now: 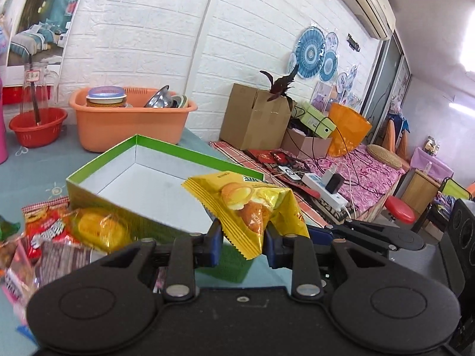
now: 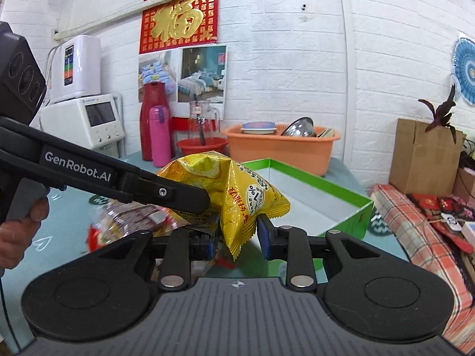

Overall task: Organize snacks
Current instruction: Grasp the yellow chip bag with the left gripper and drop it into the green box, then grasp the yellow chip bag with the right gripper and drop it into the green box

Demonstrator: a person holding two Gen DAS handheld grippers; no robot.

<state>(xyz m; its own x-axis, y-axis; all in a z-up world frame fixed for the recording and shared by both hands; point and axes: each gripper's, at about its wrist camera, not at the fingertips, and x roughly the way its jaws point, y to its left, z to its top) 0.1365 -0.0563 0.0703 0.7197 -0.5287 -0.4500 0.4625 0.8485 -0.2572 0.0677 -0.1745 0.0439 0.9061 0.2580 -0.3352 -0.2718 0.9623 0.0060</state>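
A yellow snack packet (image 1: 252,204) is held up above the table, in front of an open green box (image 1: 154,178) with a white inside. My left gripper (image 1: 243,237) is shut on the packet's lower edge. In the right wrist view the same packet (image 2: 234,190) hangs between my right gripper's (image 2: 237,237) fingers, with a gap on the right side; the left gripper's arm (image 2: 118,178) reaches in from the left and touches it. The green box (image 2: 326,204) lies just behind. More snack packets (image 1: 59,231) lie in a heap left of the box.
An orange basin (image 1: 130,118) with dishes and a red bowl (image 1: 38,127) with a glass jug stand at the back of the table. A pink bottle (image 2: 158,136) and red flask stand by the wall. A bed with boxes and a power strip (image 1: 323,190) lies to the right.
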